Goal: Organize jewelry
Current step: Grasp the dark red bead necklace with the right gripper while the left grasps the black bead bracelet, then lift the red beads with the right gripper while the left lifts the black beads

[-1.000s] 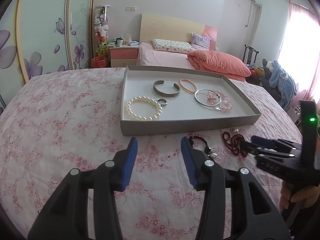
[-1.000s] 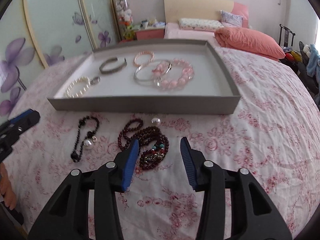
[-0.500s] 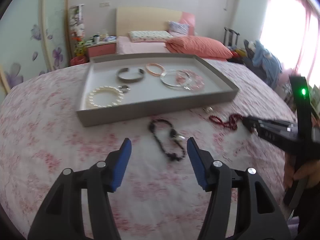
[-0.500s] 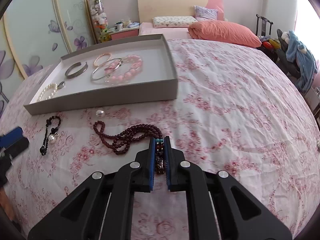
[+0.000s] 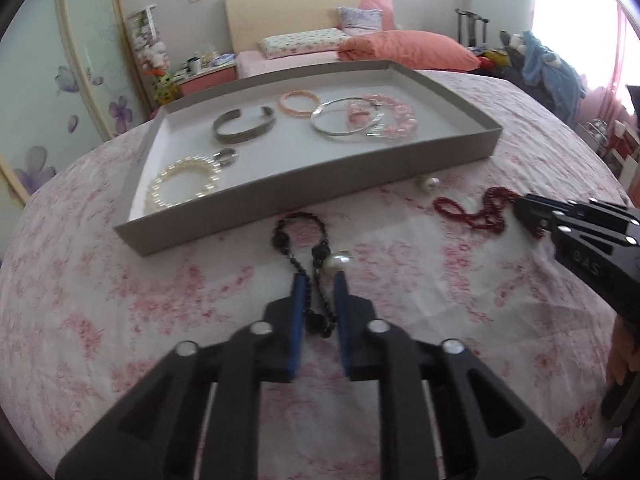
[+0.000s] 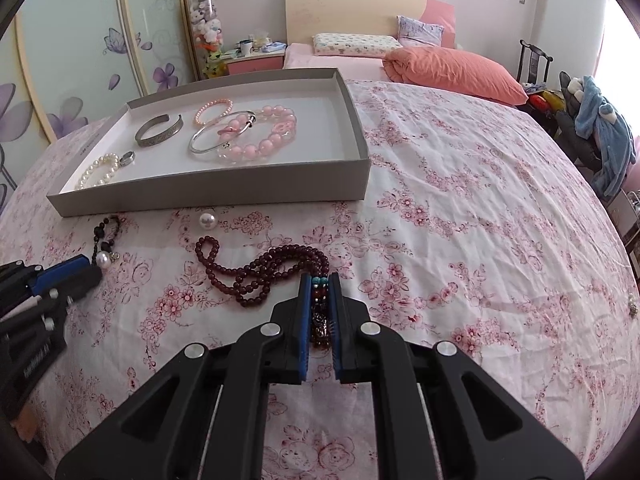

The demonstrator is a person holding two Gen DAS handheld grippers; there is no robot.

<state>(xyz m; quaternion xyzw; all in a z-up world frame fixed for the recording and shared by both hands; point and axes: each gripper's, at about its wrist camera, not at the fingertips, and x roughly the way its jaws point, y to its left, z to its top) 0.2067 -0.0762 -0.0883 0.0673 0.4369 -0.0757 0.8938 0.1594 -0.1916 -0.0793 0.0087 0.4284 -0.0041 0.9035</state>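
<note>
A grey tray on the floral bedspread holds a pearl bracelet, a metal cuff, a thin pink bracelet, a silver bangle and a pink bead bracelet. My left gripper is nearly closed around the near end of a black bead strand with a pearl, which lies on the cloth. My right gripper is shut on a dark red bead necklace that trails left on the cloth.
A loose pearl lies in front of the tray. A small earring lies at the far right of the bedspread. Behind are a bed with an orange duvet and a nightstand.
My left gripper moved forward over the black strand and closed most of the way around it. My right gripper closed on the red necklace half a second ago and still holds it.
</note>
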